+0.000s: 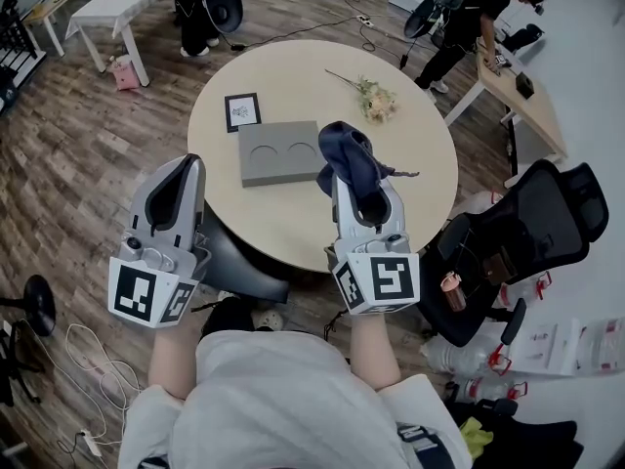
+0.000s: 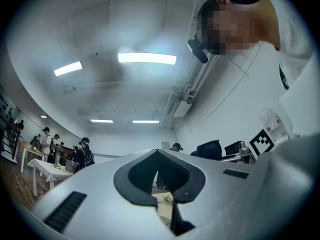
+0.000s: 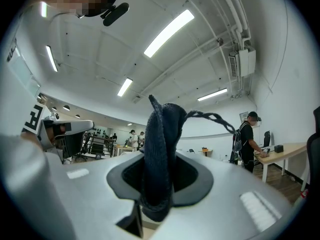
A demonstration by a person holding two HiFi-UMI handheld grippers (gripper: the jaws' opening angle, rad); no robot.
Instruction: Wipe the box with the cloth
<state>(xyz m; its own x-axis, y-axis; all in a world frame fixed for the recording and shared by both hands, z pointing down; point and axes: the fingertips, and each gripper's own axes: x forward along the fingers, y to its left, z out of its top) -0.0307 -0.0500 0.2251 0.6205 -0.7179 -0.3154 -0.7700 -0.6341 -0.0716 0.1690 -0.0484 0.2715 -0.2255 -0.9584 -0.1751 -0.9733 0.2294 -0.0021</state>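
The right gripper has its jaws clamped on the dark blue cloth, just right of the grey box. The box lies flat on the round table, showing two round recesses. The left gripper has its jaws together, gripping nothing.

1. In the head view the left gripper sits at 9 o'clock from the right gripper. The two are side by side and well apart, and both point toward roughly 12 o'clock.
2. In its own view, the left gripper has its jaws drawn together with the tips meeting and nothing between them.
3. The right gripper has its jaws clamped on a dark blue cloth, which stands up past the tips.
4. Each gripper carries its marker cube at the 6 o'clock end, nearest the torso.
5. The left forearm and right forearm reach up from 6 o'clock into the rear of their grippers.
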